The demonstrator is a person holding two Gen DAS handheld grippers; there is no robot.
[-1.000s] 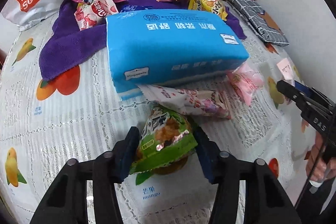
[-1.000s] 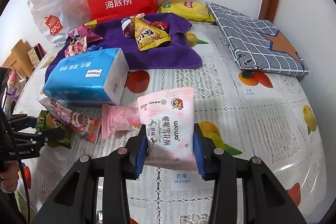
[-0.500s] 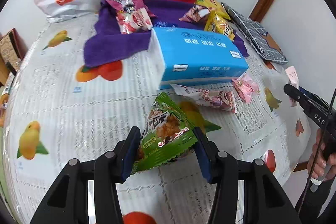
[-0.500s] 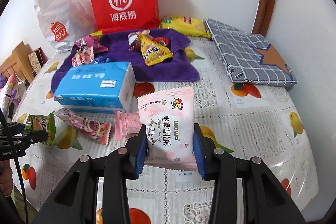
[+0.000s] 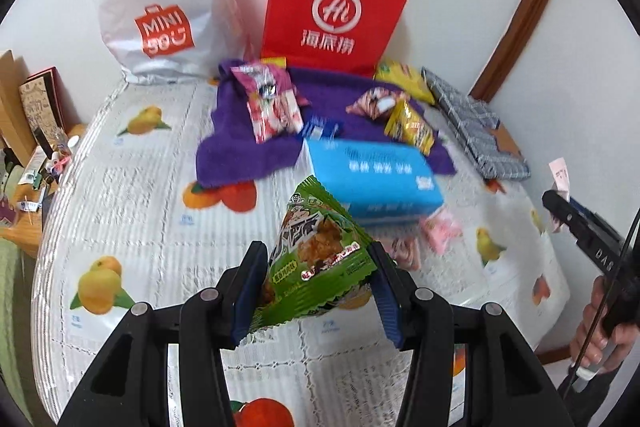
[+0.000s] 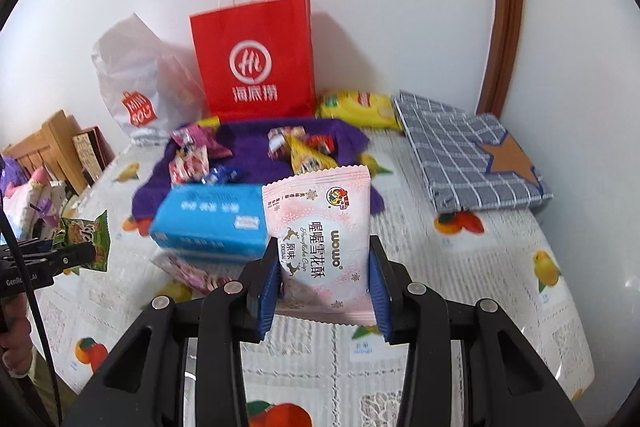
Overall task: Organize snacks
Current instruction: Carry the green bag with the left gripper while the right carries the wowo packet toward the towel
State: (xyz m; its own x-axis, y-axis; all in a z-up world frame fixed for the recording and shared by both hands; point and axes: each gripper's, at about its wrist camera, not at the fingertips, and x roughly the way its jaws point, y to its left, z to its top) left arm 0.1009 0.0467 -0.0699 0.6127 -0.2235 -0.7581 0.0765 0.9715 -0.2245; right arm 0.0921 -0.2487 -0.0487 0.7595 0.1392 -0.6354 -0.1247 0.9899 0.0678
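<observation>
My left gripper is shut on a green triangular snack packet held up above the table. My right gripper is shut on a pale pink snowflake-crisp packet, also lifted off the cloth. In the right wrist view the green packet and left gripper show at the far left; in the left wrist view the right gripper's tip and pink packet show at the far right. More snacks lie on a purple towel: a pink packet and a yellow one.
A blue tissue pack lies mid-table with small pink wrappers beside it. A red paper bag and a white plastic bag stand against the wall. A grey checked cloth lies at right. A fruit-print tablecloth covers the table.
Both grippers have risen away from the table with their packets still clamped. The table objects look smaller and the wall and bags have come further into view.
</observation>
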